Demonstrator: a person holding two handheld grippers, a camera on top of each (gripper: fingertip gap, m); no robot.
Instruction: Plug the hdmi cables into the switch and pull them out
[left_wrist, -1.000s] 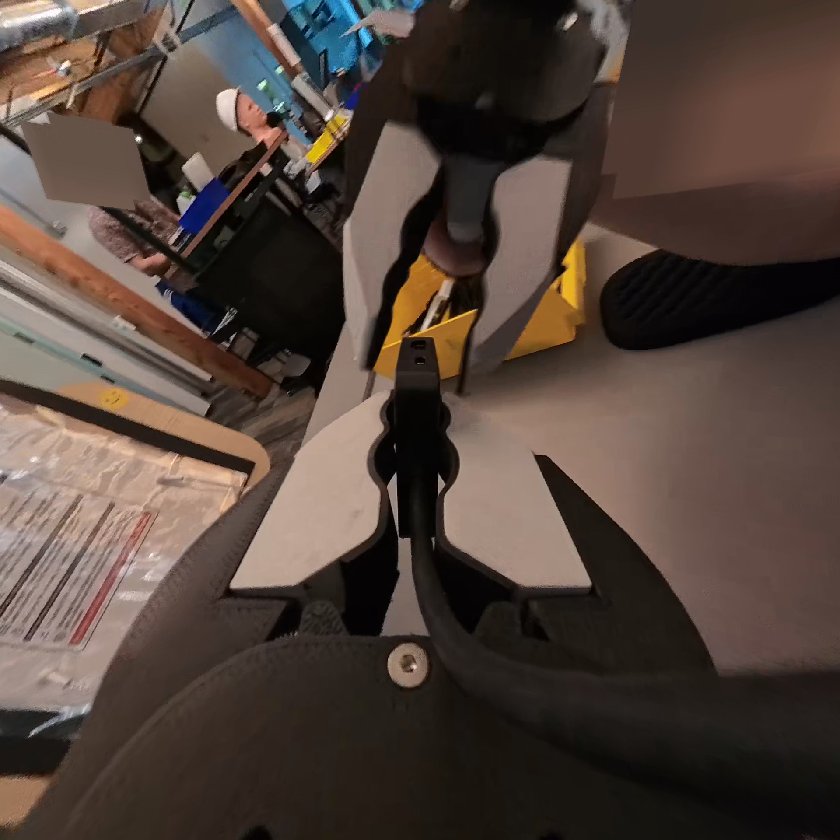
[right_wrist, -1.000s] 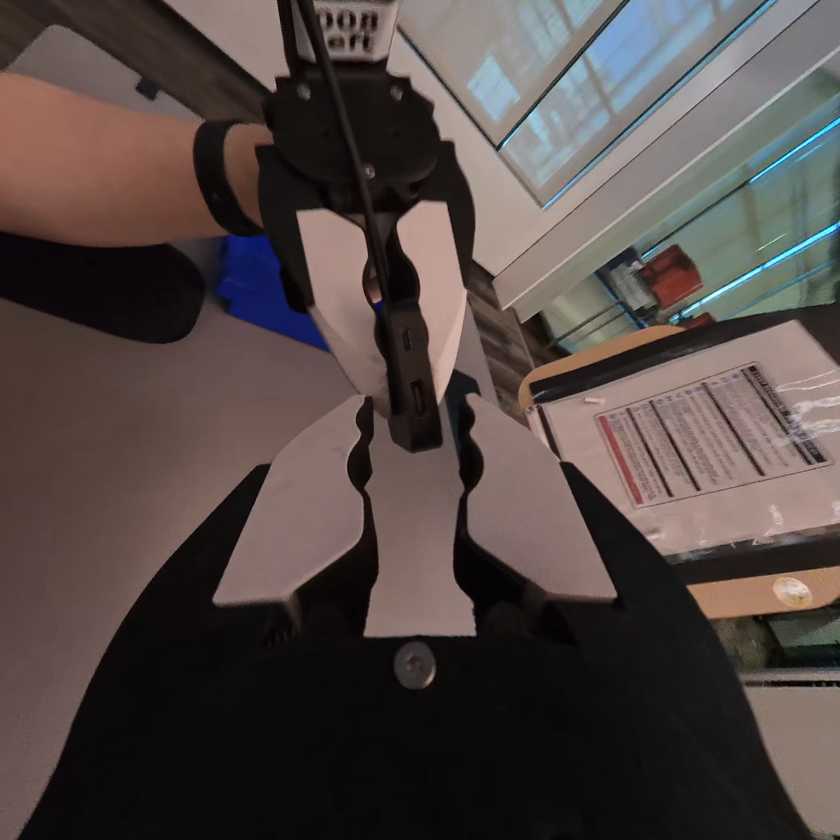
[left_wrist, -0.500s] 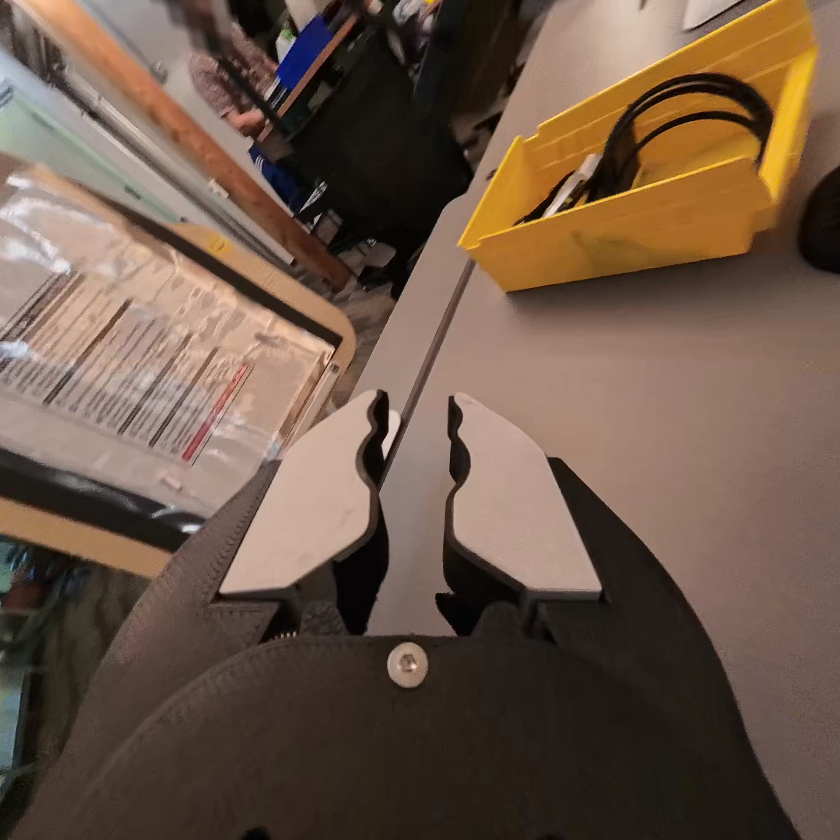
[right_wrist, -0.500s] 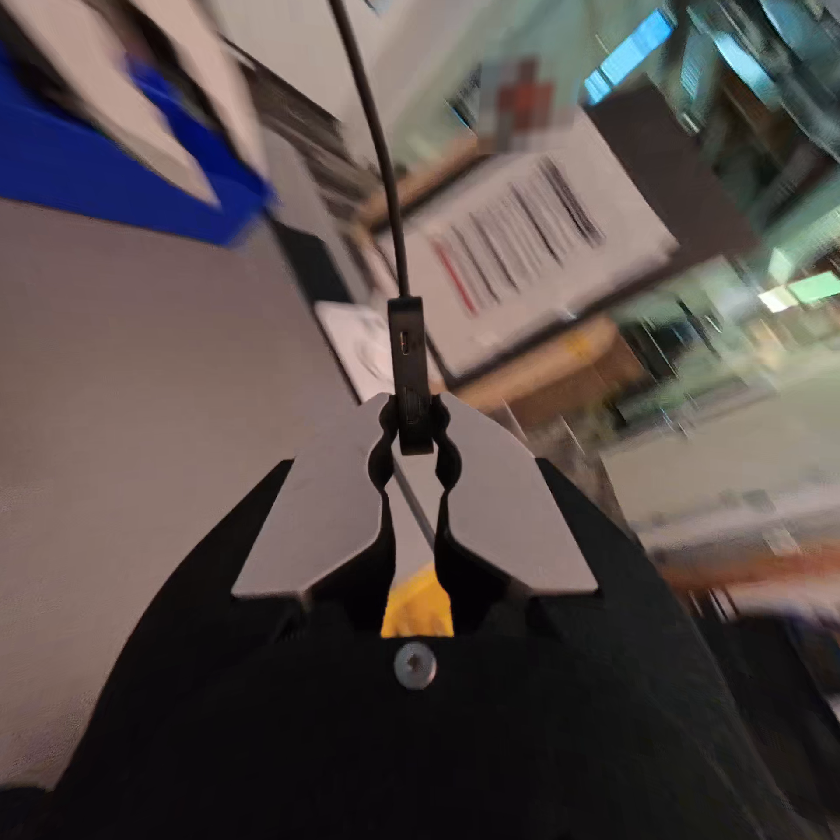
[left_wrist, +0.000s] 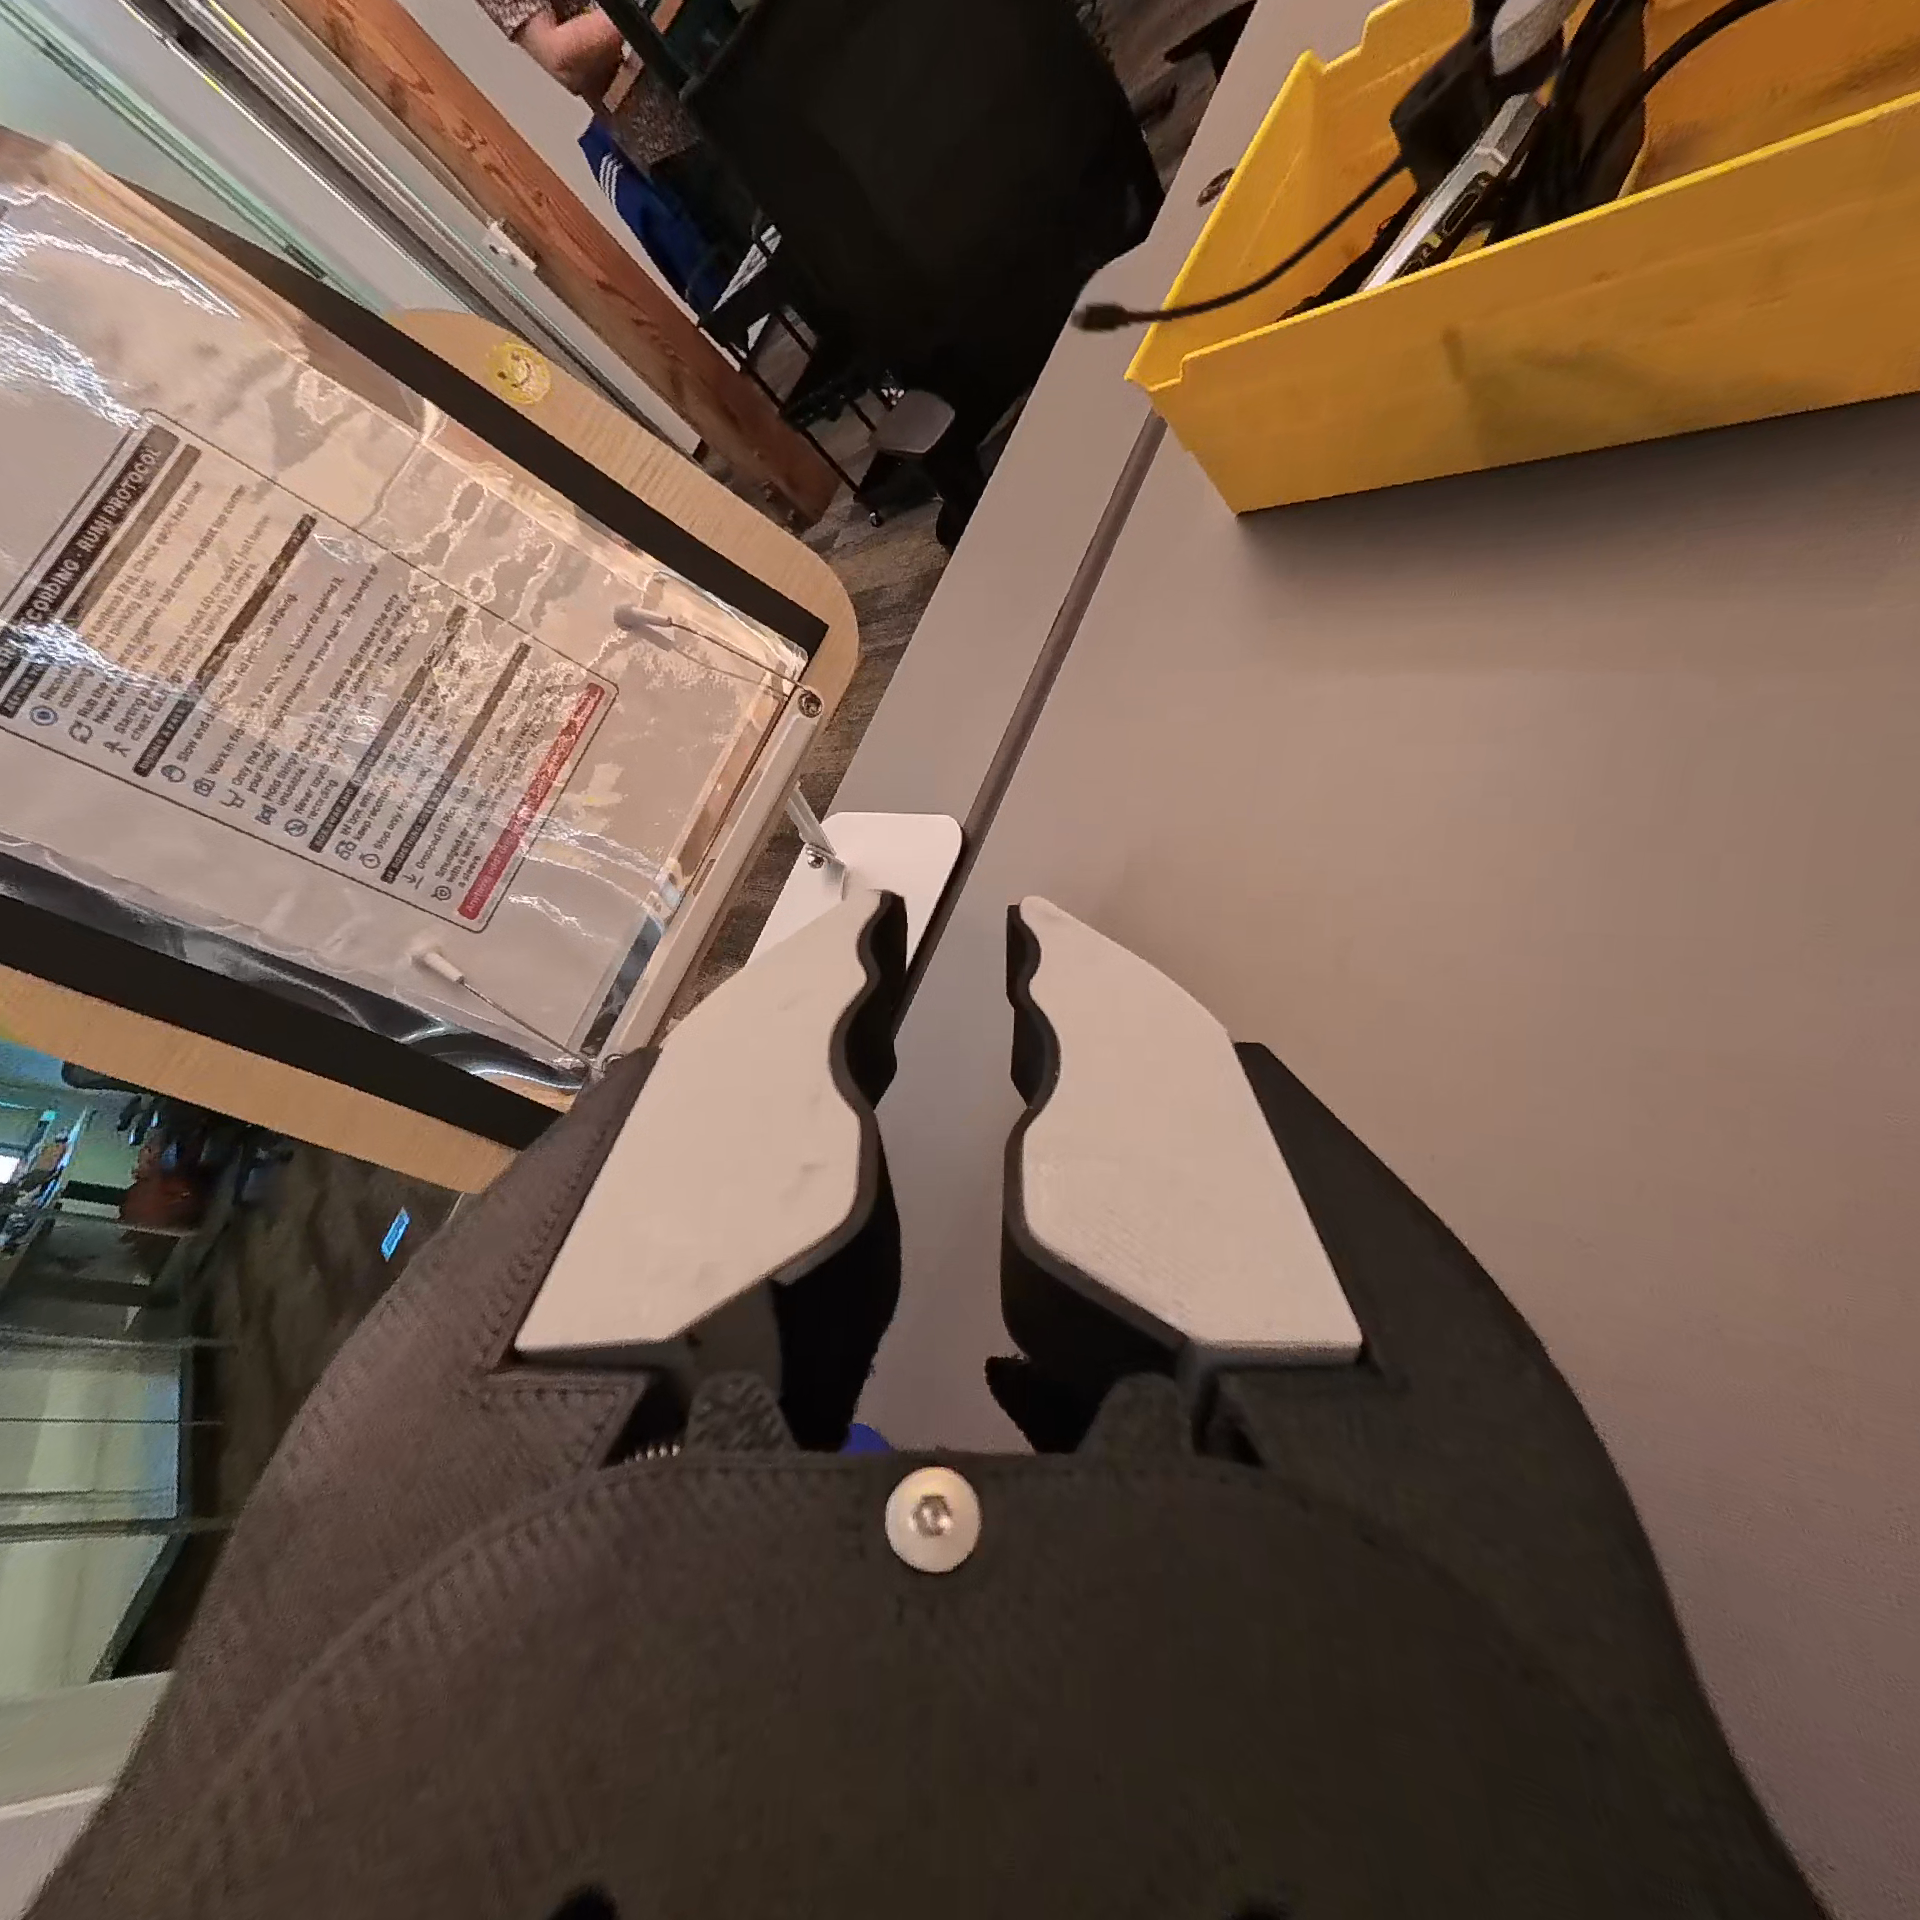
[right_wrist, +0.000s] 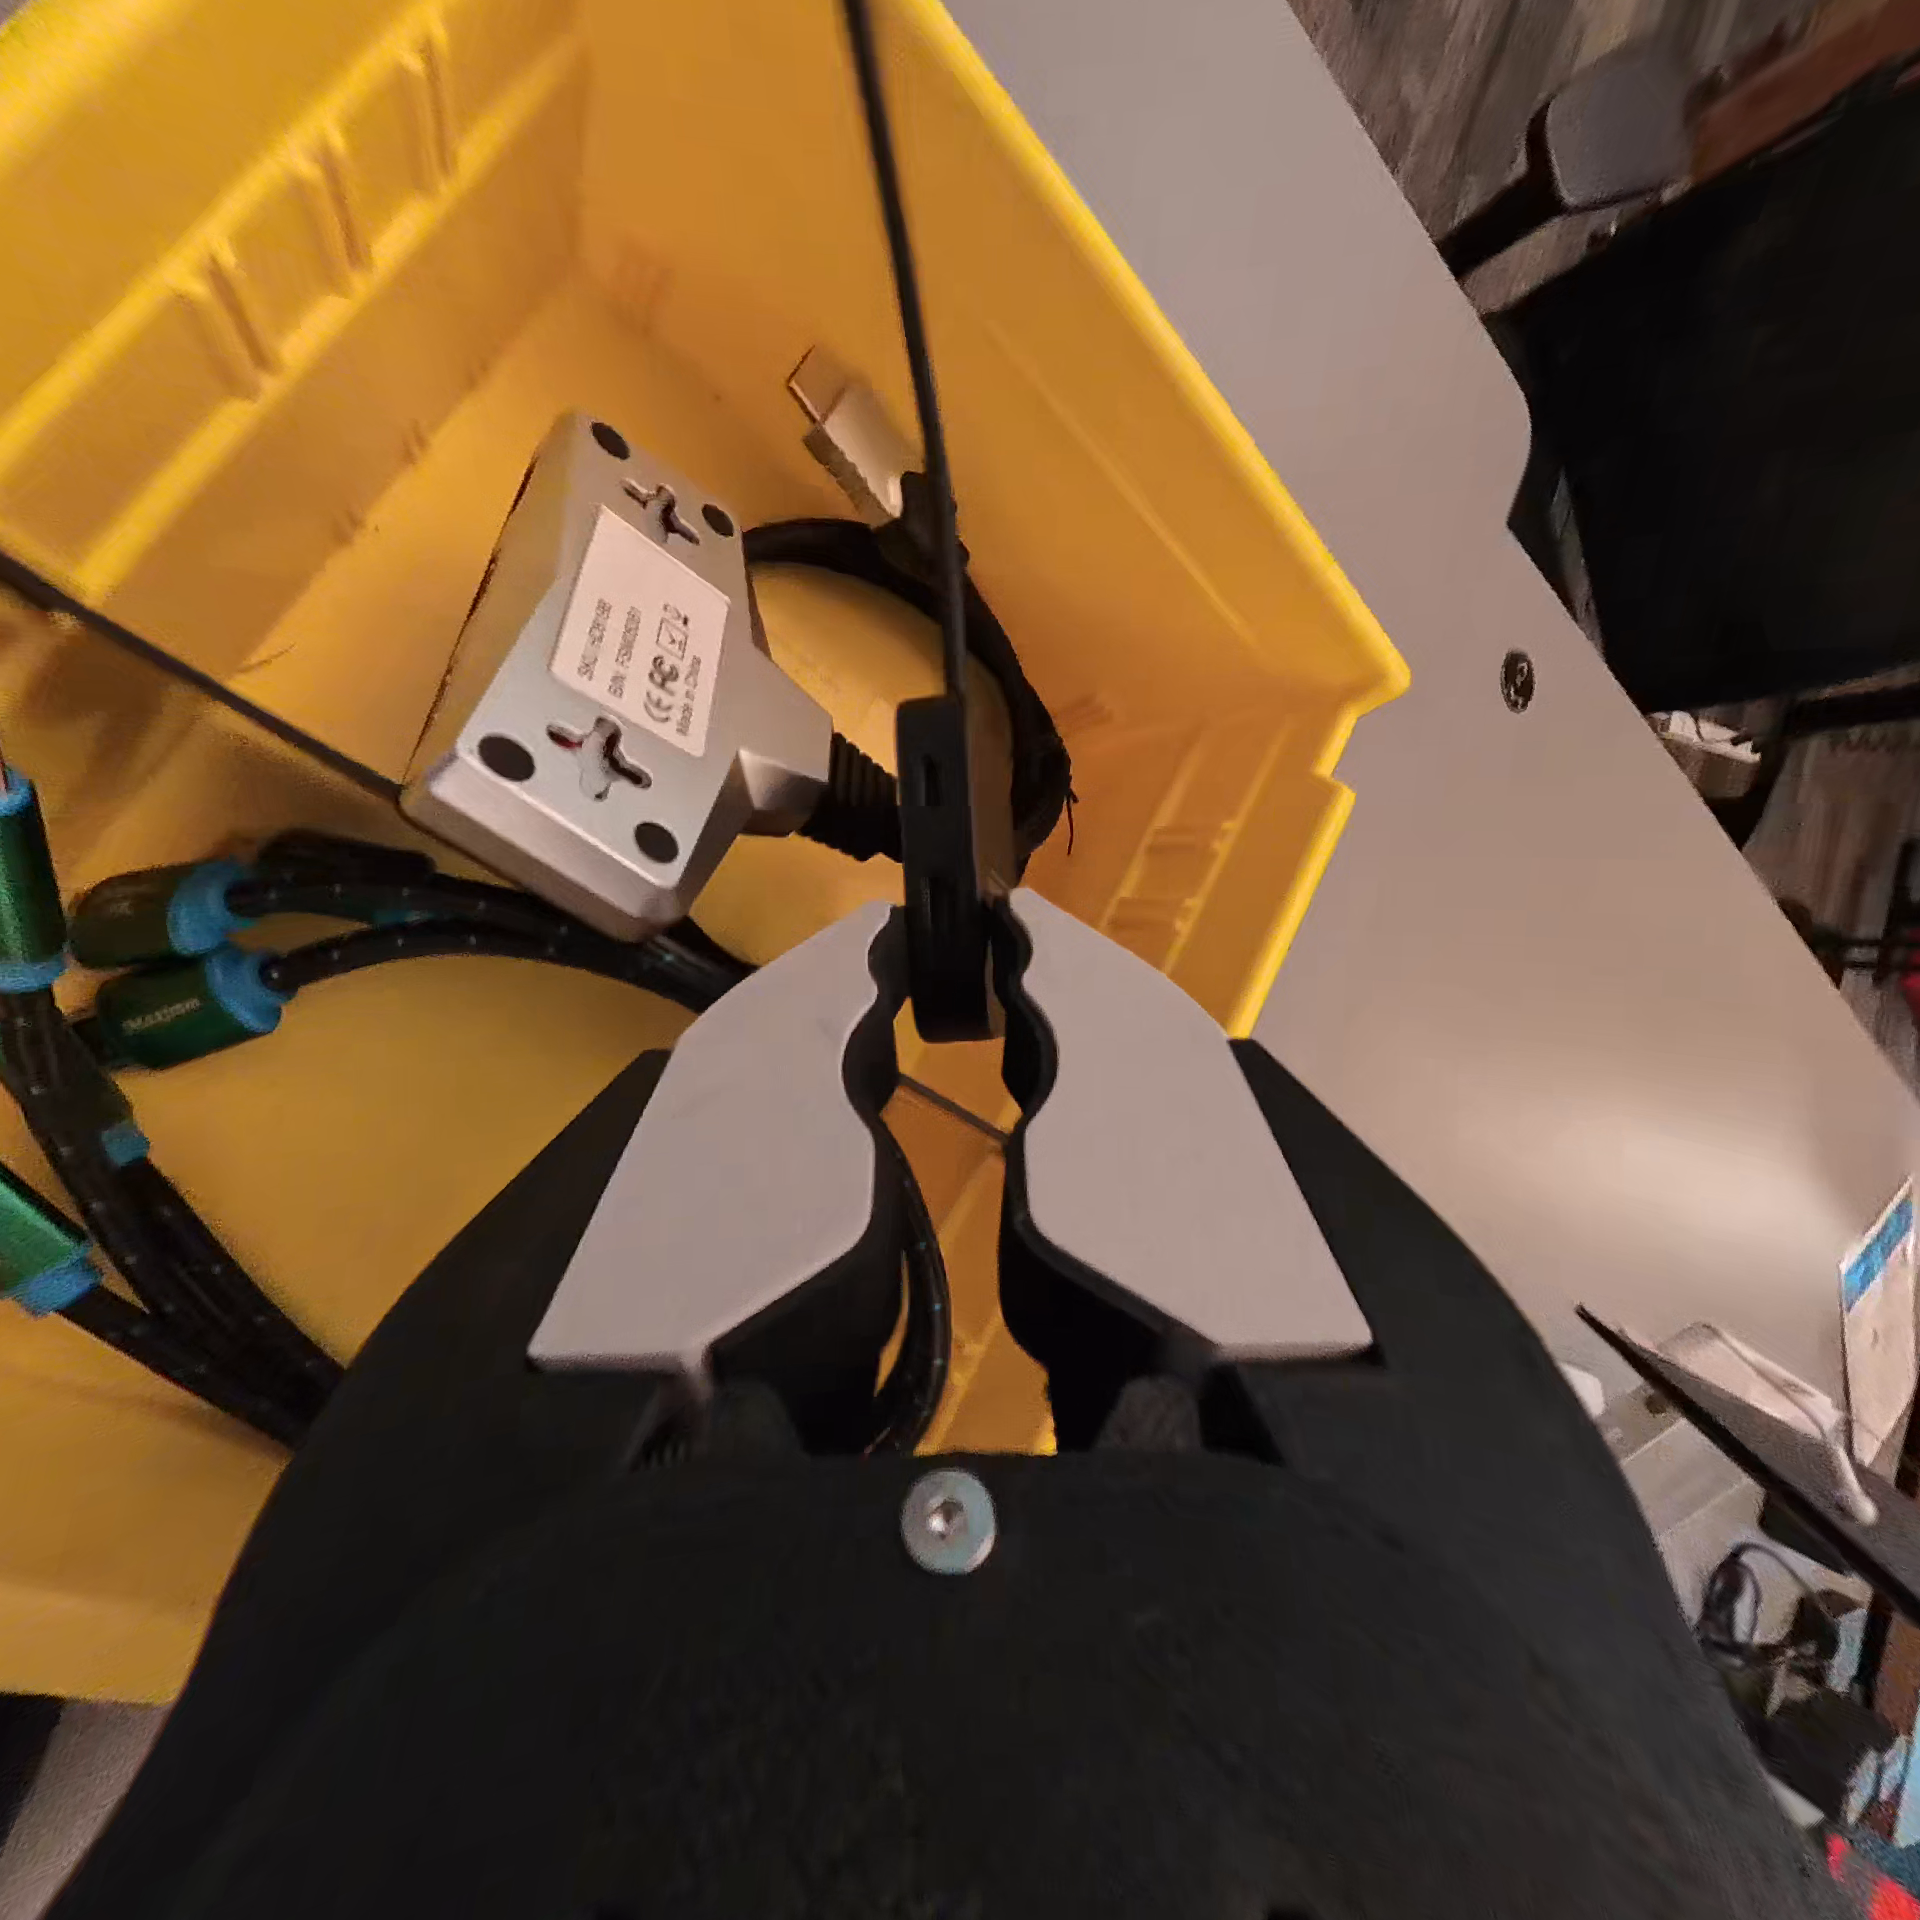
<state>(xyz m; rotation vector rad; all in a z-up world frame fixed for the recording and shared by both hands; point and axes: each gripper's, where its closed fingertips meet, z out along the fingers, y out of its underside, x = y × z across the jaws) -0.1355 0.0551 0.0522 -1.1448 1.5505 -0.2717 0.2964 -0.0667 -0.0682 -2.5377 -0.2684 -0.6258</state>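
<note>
My right gripper (right_wrist: 948, 925) is shut on a small black adapter (right_wrist: 940, 821) with a thin black cable (right_wrist: 914, 312) running up out of view. It hangs over the yellow bin (right_wrist: 312, 260). In the bin a silver HDMI switch (right_wrist: 613, 675) lies bottom-up, with its thick black lead and a gold plug (right_wrist: 847, 436). Braided HDMI cables with green plugs (right_wrist: 187, 1013) lie at the bin's left. My left gripper (left_wrist: 954, 914) is open and empty over the grey table (left_wrist: 1507, 831). The bin (left_wrist: 1558, 343) shows at the upper right of the left wrist view.
A thin black cable end (left_wrist: 1226, 301) sticks out over the bin's corner. A board with a plastic-covered sheet (left_wrist: 364, 675) stands left of the table edge, on a white base plate (left_wrist: 894, 862). Dark furniture and a wooden beam lie beyond. About 45 cm separates my left fingertips from my right.
My left gripper let go of the black adapter and opened. My right gripper closed on it and swung it from beside the board to over the yellow bin.
</note>
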